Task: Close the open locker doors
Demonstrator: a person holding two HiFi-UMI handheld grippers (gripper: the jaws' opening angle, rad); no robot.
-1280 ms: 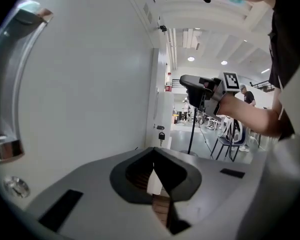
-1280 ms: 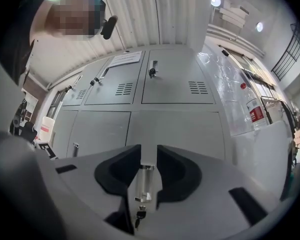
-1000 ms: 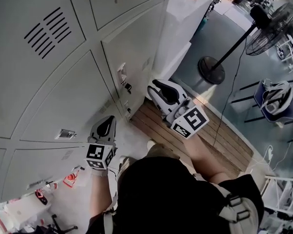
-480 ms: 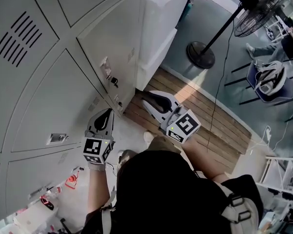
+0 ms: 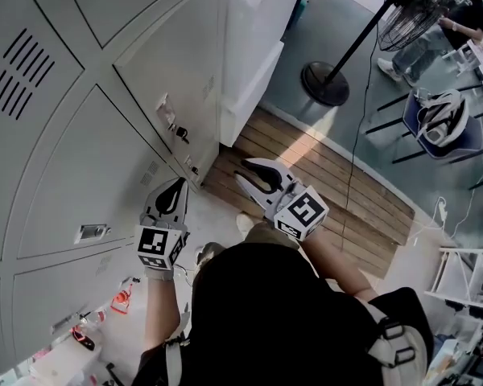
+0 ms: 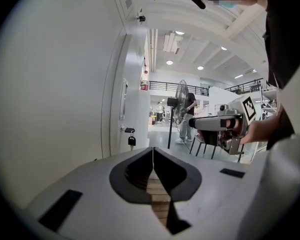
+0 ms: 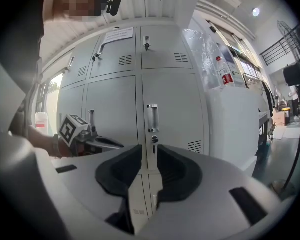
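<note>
Two grippers, and both hold nothing. My left gripper [image 6: 153, 150] has its jaws pressed together. My right gripper [image 7: 149, 151] has a thin gap between its jaws, with only air in it. The locker doors [image 7: 115, 114] are right in front of me, and I cannot see any that is open. A key [image 6: 131, 140] hangs from one lock. I think a gripper could bump that key and bend it. I could also trip on the wooden boards [image 5: 330, 187].
</note>
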